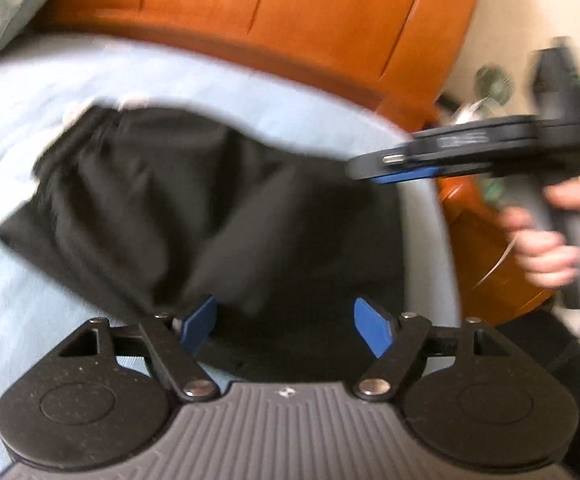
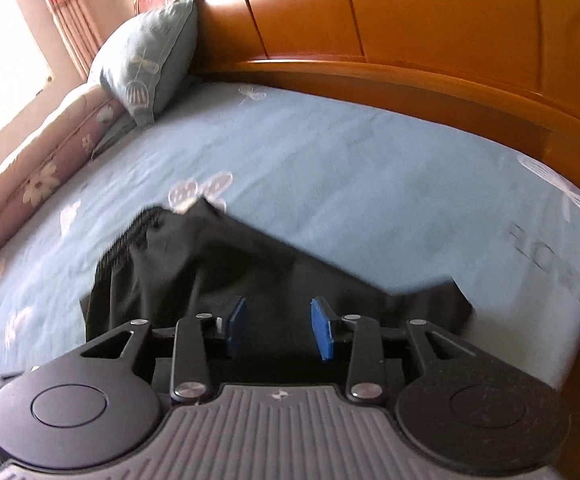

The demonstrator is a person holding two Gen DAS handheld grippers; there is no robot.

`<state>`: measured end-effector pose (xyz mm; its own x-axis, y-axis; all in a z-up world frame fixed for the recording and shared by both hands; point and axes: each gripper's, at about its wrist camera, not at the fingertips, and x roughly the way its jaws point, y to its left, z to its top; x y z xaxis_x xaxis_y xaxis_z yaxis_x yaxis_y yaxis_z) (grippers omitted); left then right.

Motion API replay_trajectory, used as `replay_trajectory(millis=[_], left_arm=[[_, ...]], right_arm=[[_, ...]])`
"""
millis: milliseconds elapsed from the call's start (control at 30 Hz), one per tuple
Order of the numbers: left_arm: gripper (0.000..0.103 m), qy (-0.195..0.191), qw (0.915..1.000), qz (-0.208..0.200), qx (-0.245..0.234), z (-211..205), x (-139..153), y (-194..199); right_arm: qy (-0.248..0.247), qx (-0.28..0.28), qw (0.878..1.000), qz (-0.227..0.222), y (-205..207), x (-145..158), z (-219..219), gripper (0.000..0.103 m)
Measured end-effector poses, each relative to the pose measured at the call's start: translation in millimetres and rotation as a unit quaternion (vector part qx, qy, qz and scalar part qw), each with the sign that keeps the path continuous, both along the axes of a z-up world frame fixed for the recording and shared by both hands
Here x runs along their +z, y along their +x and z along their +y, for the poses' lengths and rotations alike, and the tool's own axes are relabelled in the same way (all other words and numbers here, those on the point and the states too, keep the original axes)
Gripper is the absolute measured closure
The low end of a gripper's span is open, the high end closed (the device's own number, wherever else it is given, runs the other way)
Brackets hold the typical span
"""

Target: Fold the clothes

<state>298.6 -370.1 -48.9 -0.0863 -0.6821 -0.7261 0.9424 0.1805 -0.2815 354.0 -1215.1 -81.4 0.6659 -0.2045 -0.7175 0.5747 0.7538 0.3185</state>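
A: Count, left to right. One pillow (image 2: 149,60) against the headboard (image 2: 430,12), one flowered quilt roll (image 2: 37,176) along the far left edge of the bed, one light blue sheet (image 2: 350,168), one black garment (image 2: 217,256). Two grippers, one person's hand (image 1: 546,240) seen in the left wrist view.

B: Garment position?

A: Lying on the sheet, near the front of the bed, directly ahead of both cameras. In the right wrist view its gathered waistband (image 2: 129,236) sits at the upper left and the cloth runs down toward the lower right, so the long axis is diagonal across the frame. One corner sticks out at the right. Frames are blurred; fold lines not readable.

B: Left gripper (image 1: 285,324)?

A: Jaws well apart. The black cloth lies between and under the blue pads (image 1: 199,322), but whether the left pad touches it I cannot tell; no grip seen.

B: Right gripper (image 2: 277,326)?

A: Jaws apart, narrower gap than the left, above the black cloth, nothing pinched between the pads. In the left wrist view it shows side-on at the right, over the garment's right edge, the hand wrapped round its handle.
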Motion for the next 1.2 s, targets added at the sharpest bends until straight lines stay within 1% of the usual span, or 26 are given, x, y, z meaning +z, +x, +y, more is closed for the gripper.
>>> replay_trajectory(millis=[100, 167, 233, 300, 333, 367, 433, 500, 600, 633, 700, 767, 833, 900, 1000, 1067, 1100, 1200], left_arm=[[0.028, -0.017, 0.9998, 0.009, 0.011, 19.3, 9.6, 2.9], [0.027, -0.023, 0.9994, 0.004, 0.024, 32.8, 21.5, 6.3], [0.024, -0.025, 0.999, -0.001, 0.036, 49.6, 29.3, 6.5], [0.023, -0.025, 0.9985, -0.006, 0.048, 66.3, 35.4, 6.7], [0.023, -0.02, 0.9982, -0.007, 0.056, 74.8, 34.6, 6.7], [0.023, -0.013, 0.9978, -0.007, 0.064, 83.1, 33.9, 6.7], [0.023, 0.004, 0.9962, 0.001, 0.087, 99.0, 29.7, 7.2], [0.023, 0.021, 0.9935, 0.013, 0.111, 115.2, 24.1, 8.3], [0.023, 0.042, 0.9884, 0.029, 0.143, 141.2, 17.6, 12.6], [0.023, 0.043, 0.9875, 0.029, 0.149, 149.8, 18.0, 13.9], [0.023, 0.04, 0.9864, 0.019, 0.158, 164.9, 21.3, 15.4], [0.023, 0.037, 0.9846, 0.004, 0.171, 179.0, 25.5, 15.7], [0.023, 0.033, 0.9823, -0.008, 0.184, 190.7, 28.7, 15.2], [0.023, 0.026, 0.9806, -0.011, 0.194, 203.5, 31.5, 14.4], [0.023, 0.022, 0.978, -0.016, 0.207, 222.7, 32.9, 13.3], [0.023, 0.023, 0.9751, -0.031, 0.219, 234.6, 34.0, 10.6], [0.023, 0.024, 0.9729, -0.042, 0.226, 240.9, 34.7, 9.2], [0.023, 0.028, 0.9625, -0.08, 0.258, 258.8, 38.2, 4.5]], right_arm=[[-0.002, 0.01, 1.0, 0.023, -10.9, -9.8, 17.3, 0.054], [-0.018, 0.009, 0.999, 0.05, -10.3, -14.7, 29.2, 0.054], [-0.019, 0.02, 0.999, 0.046, -12.5, -11.3, 43.2, 0.054], [-0.011, 0.036, 0.999, 0.034, -14.0, -6.7, 58.7, 0.051], [-0.009, 0.049, 0.998, 0.031, -14.3, -5.2, 70.0, 0.046], [-0.01, 0.058, 0.998, 0.035, -12.8, -6.6, 80.0, 0.044], [-0.013, 0.073, 0.996, 0.045, -9.0, -10.8, 98.6, 0.044], [-0.011, 0.079, 0.995, 0.065, -3.6, -21.4, 112.1, 0.044], [-0.017, 0.072, 0.993, 0.091, 2.4, -33.8, 121.2, 0.044], [-0.016, 0.07, 0.993, 0.09, 3.2, -30.3, 123.3, 0.044], [-0.011, 0.066, 0.994, 0.083, 3.8, -20.1, 127.7, 0.044], [-0.018, 0.071, 0.995, 0.068, 3.0, -4.8, 138.1, 0.044], [-0.027, 0.08, 0.994, 0.067, 4.0, 1.9, 149.4, 0.043], [-0.029, 0.086, 0.993, 0.074, 6.5, -0.1, 158.4, 0.042], [-0.016, 0.09, 0.991, 0.1, 11.7, -17.0, 167.9, 0.042], [-0.008, 0.084, 0.99, 0.115, 14.3, -25.0, 169.3, 0.042], [-0.01, 0.083, 0.99, 0.115, 14.9, -24.2, 172.1, 0.042], [-0.023, 0.09, 0.992, 0.088, 17.6, -7.0, 180.1, 0.042]])
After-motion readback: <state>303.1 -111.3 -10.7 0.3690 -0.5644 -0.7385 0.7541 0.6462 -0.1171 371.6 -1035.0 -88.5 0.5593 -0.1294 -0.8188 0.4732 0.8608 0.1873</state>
